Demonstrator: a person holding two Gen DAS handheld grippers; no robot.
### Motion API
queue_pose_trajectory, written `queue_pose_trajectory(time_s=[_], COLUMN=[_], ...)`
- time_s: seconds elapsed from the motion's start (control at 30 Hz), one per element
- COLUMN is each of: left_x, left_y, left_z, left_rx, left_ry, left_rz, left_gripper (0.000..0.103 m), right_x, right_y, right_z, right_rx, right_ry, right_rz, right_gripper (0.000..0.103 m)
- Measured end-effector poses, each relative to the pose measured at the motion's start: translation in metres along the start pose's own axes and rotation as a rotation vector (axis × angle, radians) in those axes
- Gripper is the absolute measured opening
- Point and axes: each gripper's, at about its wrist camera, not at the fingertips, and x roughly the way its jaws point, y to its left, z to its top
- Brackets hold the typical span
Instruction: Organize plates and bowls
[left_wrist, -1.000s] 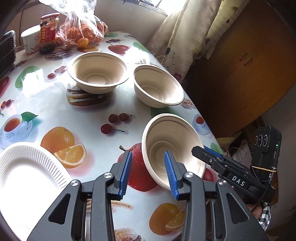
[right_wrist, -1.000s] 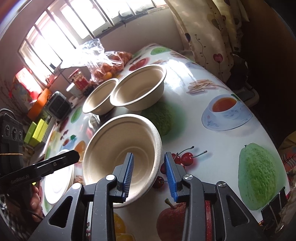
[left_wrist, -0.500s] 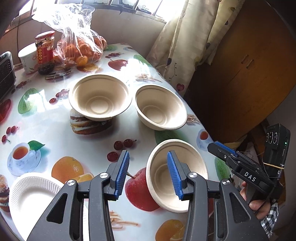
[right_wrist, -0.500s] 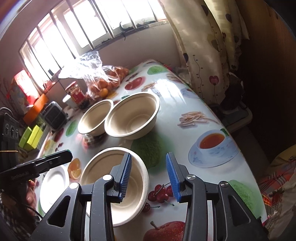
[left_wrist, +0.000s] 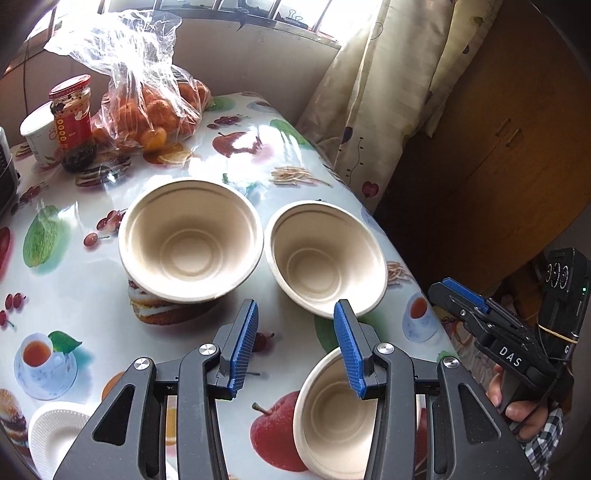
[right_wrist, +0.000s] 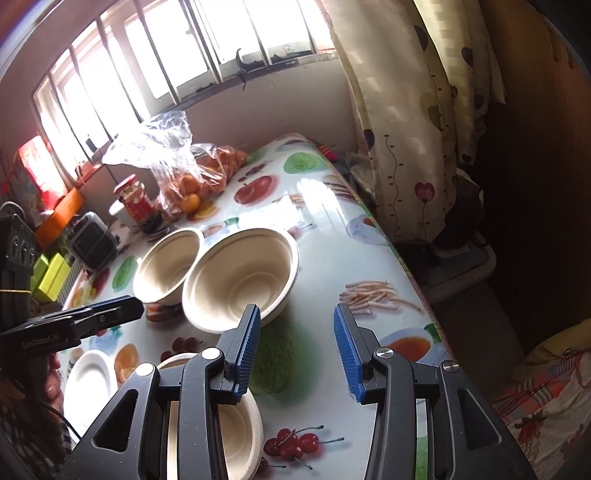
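Three beige paper bowls stand on the fruit-print table. In the left wrist view the far left bowl (left_wrist: 190, 240) and the far right bowl (left_wrist: 325, 258) sit side by side; the near bowl (left_wrist: 332, 417) lies under my left gripper's right finger. My left gripper (left_wrist: 297, 350) is open and empty above the table. My right gripper (right_wrist: 297, 350) is open and empty, also raised; below it are the near bowl (right_wrist: 236, 435), the two far bowls (right_wrist: 240, 280) (right_wrist: 166, 266) and a white ridged plate (right_wrist: 88, 384). The plate also shows in the left wrist view (left_wrist: 51, 432).
A bag of oranges (left_wrist: 155, 107), a red-lidded jar (left_wrist: 72, 122) and a white cup (left_wrist: 37, 136) stand at the table's far end. The table edge (left_wrist: 399, 251) drops off on the right beside a curtain (left_wrist: 376, 92) and a wooden cabinet (left_wrist: 498, 147).
Both grippers have pulled back and risen from the near bowl, still open. The two far bowls now sit nearer the middle of both views.
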Motion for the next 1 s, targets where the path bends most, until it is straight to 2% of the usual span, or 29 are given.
queue_pose_trajectory(time_s=[0.27,0.6,1.0], left_x=[0.022,0.046,0.056], left_y=[0.003,0.009,0.012], left_z=[0.013,0.017,0.020], left_rx=[-0.013,-0.038,-0.056], left_ry=[0.020,0.056,0.066], left_rz=[0.027,0.016,0.002], left_gripper=[0.044,0.044,0.043], right_x=[0.025,0.055,0.068], right_y=[-0.005,-0.001,0.001], right_z=[0.017,0.017,0.017], right_rx=[-0.014,-0.045,-0.041], right_ry=[0.028,0.079,0.099], right_rz=[-0.002,0.032,0.054], right_gripper=[0.040,0.040,0.023])
